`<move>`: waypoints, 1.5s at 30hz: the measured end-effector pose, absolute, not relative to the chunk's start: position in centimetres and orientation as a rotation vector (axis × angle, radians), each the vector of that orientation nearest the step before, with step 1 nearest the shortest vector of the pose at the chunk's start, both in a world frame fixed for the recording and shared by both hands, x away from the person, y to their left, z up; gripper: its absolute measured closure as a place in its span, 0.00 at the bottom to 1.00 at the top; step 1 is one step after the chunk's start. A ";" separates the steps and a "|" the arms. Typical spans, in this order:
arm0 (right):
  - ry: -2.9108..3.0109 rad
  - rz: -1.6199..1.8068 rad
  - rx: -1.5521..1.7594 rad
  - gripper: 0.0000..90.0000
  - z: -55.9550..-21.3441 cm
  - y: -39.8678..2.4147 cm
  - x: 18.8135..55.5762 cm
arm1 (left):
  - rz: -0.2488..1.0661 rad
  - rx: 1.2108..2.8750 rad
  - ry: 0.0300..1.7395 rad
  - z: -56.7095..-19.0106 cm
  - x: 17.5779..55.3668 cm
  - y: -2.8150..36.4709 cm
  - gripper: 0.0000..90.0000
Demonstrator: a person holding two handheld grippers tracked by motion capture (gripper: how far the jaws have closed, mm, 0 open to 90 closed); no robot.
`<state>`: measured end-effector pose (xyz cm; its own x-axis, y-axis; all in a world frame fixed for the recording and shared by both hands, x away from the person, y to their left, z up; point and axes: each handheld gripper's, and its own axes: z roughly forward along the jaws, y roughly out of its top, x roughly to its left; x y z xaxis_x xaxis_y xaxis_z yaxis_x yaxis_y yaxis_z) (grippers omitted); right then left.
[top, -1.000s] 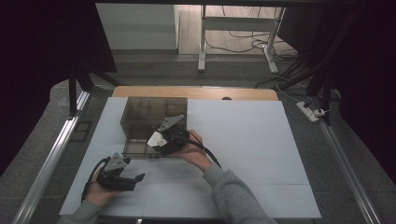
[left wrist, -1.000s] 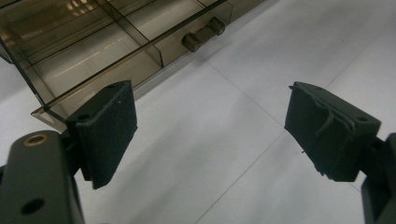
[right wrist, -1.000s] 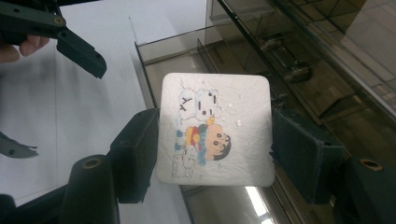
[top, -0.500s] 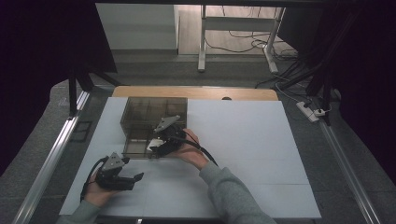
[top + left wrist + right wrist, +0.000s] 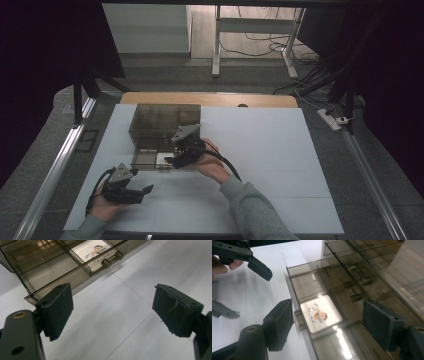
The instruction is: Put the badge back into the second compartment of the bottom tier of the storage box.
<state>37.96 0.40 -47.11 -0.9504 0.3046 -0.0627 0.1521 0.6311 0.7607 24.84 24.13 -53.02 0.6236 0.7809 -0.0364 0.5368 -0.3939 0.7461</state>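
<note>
White tabletop (image 5: 280,150) carried a smoky drawer box (image 5: 162,122) with its drawer (image 5: 332,322) pulled out and a cartoon card (image 5: 320,313) lying flat inside. Poised over it, the right gripper (image 5: 175,159) was spread, empty. Nearby, the left gripper (image 5: 137,192) lay spread, idle. Removing the card or closing seemingly remained.

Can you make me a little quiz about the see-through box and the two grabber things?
1. True or false: the left gripper is holding the cartoon card.
2. Where does the cartoon card lie? A) in the pulled-out drawer B) on the bare table C) between the left gripper's pads
3. Fill in: the right gripper has its jaws ____ over the drawer.

Key
1. False; its jaws are apart with nothing between.
2. A
3. Open
</note>
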 end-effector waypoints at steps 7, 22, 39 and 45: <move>2.596 1.284 0.447 0.30 -46.1 -3.4 37.5 | 0.417 2.088 1.038 -52.9 24.9 24.1 0.19; 2.470 1.275 0.658 0.30 -46.0 -14.6 34.8 | 0.415 2.092 1.039 -52.8 25.0 23.4 0.19; 2.352 1.196 0.834 0.30 -48.1 -26.1 30.7 | 0.417 2.089 1.046 -52.7 24.9 23.2 0.19; 2.336 1.205 0.876 0.30 -49.0 -28.0 30.2 | 0.418 2.086 1.048 -52.7 24.9 23.2 0.19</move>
